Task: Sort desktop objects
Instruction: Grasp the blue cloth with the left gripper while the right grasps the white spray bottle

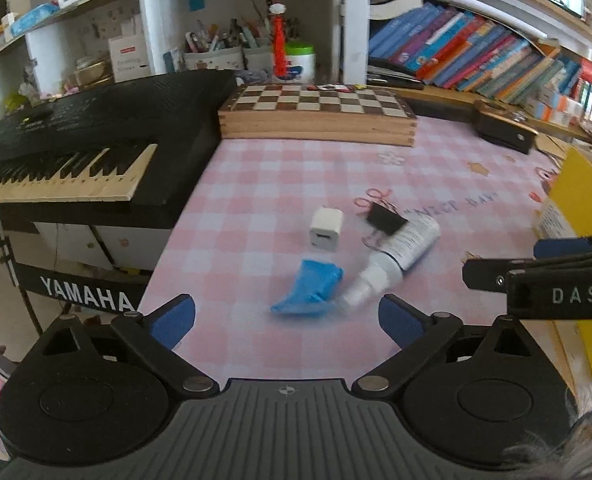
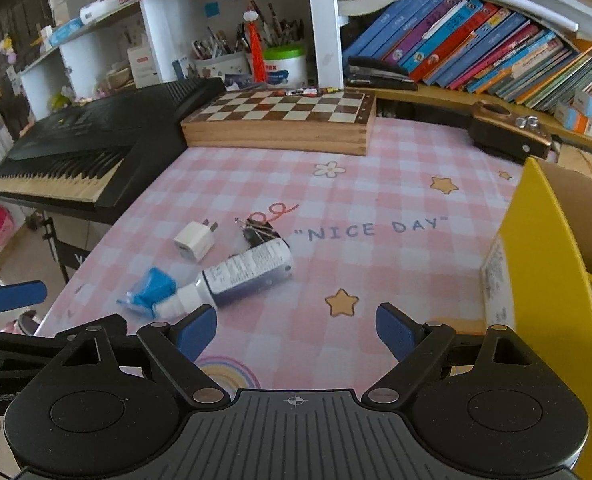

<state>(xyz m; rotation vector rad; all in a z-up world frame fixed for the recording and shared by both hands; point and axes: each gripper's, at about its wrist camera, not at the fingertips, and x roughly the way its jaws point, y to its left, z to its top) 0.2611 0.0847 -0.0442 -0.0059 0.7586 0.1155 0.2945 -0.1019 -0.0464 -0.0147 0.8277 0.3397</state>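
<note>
Both tools hang released over the pink checked cloth (image 2: 376, 184): the left gripper (image 1: 287, 322) and the right gripper (image 2: 296, 332) each have 2 blue pads spread wide, gripping nothing. Just beyond lie a blue packet (image 1: 310, 288) touching a spray bottle (image 2: 240, 276), then a white charger (image 1: 326, 227) and a black binder clip (image 1: 386, 219). A yellow box (image 2: 536, 240) stands right; a chessboard (image 2: 284, 120) farthest.

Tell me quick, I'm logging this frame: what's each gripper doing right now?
Left gripper: open, holding nothing, above the blue packet.
Right gripper: open, holding nothing, beside the spray bottle.
</note>
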